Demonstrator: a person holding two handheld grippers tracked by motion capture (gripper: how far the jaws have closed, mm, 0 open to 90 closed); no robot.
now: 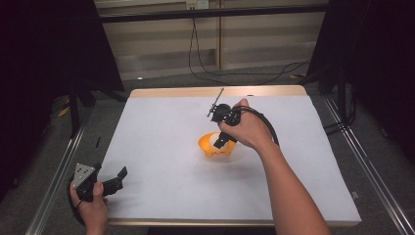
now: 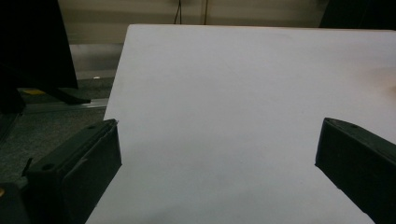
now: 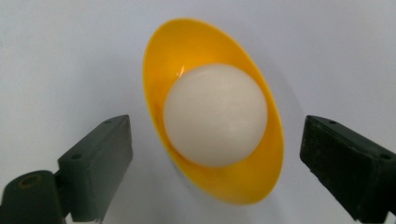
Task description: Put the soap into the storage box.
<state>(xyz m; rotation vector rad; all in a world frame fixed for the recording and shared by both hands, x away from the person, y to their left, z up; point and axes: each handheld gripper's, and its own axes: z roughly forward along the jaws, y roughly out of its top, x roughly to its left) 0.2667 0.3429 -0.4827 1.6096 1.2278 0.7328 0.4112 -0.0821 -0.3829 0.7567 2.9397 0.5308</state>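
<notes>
An orange bowl (image 1: 211, 147) sits near the middle of the white table, and a white ball (image 3: 215, 121) rests inside the orange bowl (image 3: 161, 60). My right gripper (image 1: 220, 142) hangs just above the bowl, pointing down at it. In the right gripper view its jaws stand wide apart on either side of the bowl, and the right gripper (image 3: 215, 158) holds nothing. My left gripper (image 1: 117, 178) lies low at the table's near left corner, open. In the left gripper view, bare table shows between the jaws of the left gripper (image 2: 219, 158).
The white table top (image 1: 161, 127) has a wooden rim along its far and near edges. Metal rails (image 1: 58, 171) run along both sides on the grey floor. Black cables (image 1: 235, 73) lie on the floor beyond the far edge. Dark stands flank the table.
</notes>
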